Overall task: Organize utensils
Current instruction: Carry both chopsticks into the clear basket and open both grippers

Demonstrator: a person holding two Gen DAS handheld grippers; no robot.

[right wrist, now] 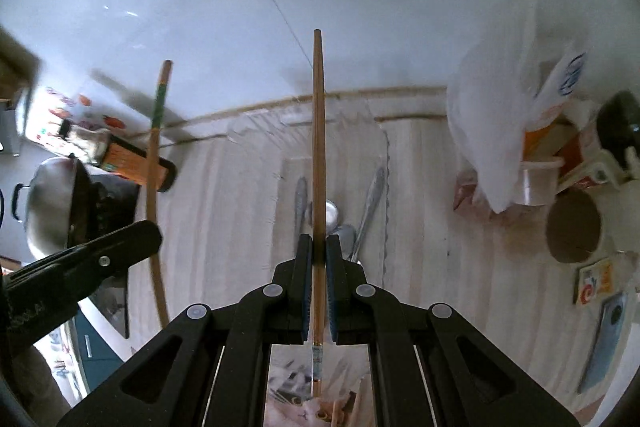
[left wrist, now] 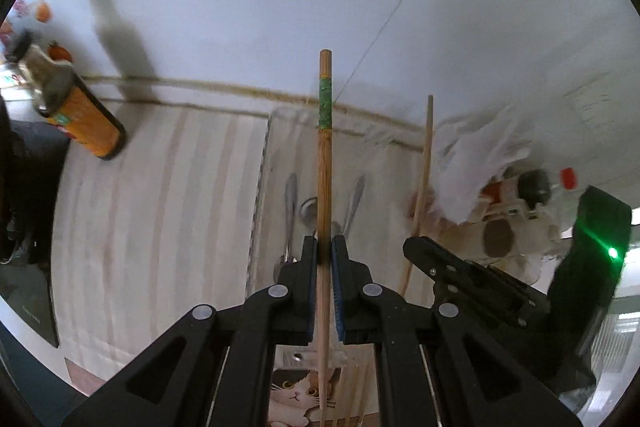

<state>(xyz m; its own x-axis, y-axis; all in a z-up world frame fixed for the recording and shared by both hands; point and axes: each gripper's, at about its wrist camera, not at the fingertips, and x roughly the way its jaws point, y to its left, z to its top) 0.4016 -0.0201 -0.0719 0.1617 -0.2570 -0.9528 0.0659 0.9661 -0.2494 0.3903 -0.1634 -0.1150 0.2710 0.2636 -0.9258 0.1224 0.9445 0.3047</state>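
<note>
My left gripper point(left wrist: 324, 243) is shut on a wooden chopstick with a green band point(left wrist: 325, 147) that points away from the camera. In the right wrist view it comes in at the left edge point(right wrist: 148, 231), its banded chopstick point(right wrist: 157, 131) rising from it. My right gripper point(right wrist: 319, 241) is shut on a plain brown chopstick point(right wrist: 319, 147); the left wrist view shows it at the right point(left wrist: 414, 247) with that thin stick point(left wrist: 426, 155). Below both lies a clear plastic tray point(left wrist: 260, 187) point(right wrist: 387, 187) holding a metal spoon point(left wrist: 308, 211) point(right wrist: 332, 215) and other metal cutlery point(left wrist: 291, 203) point(right wrist: 372, 203).
A striped cloth point(left wrist: 160, 207) covers the counter against a white tiled wall. An orange-labelled bottle point(left wrist: 86, 119) point(right wrist: 132, 163) stands at the left, beside a wok point(right wrist: 52, 203). At the right are a white plastic bag point(right wrist: 492, 131), a brown-topped cup point(right wrist: 574, 227) and a phone point(right wrist: 608, 339).
</note>
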